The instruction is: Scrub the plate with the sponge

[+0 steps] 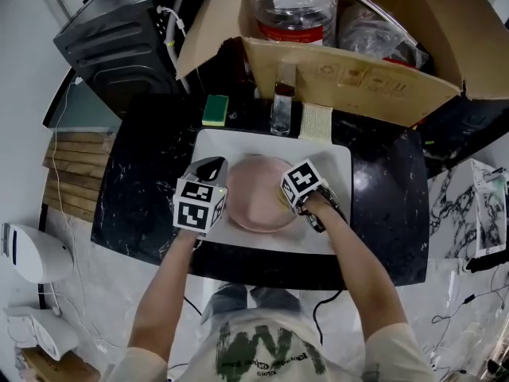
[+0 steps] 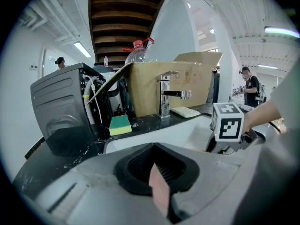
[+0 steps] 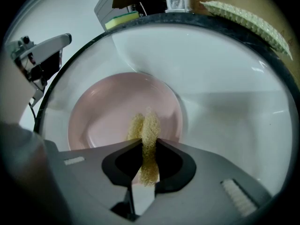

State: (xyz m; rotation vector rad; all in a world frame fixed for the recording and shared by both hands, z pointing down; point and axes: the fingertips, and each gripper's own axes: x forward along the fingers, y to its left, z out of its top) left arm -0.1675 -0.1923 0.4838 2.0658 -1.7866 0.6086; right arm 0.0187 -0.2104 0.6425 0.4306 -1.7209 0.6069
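A pink plate (image 1: 256, 205) lies in the white sink basin (image 1: 338, 165). My left gripper (image 1: 218, 178) is shut on the plate's left rim; in the left gripper view a pink edge of the plate (image 2: 160, 190) sticks up between the jaws. My right gripper (image 1: 285, 196) is at the plate's right side, shut on a yellow mesh sponge (image 3: 146, 134). In the right gripper view the sponge's tip rests against the inside of the plate (image 3: 105, 112). The right gripper's marker cube (image 2: 228, 122) shows in the left gripper view.
A green and yellow sponge (image 1: 215, 109) lies on the black counter behind the sink, left of the faucet (image 1: 282, 102). A beige scrub pad (image 1: 316, 122) lies right of the faucet. An open cardboard box (image 1: 358, 74) with a water bottle (image 1: 290, 6) stands behind; a black appliance (image 1: 119, 38) stands back left.
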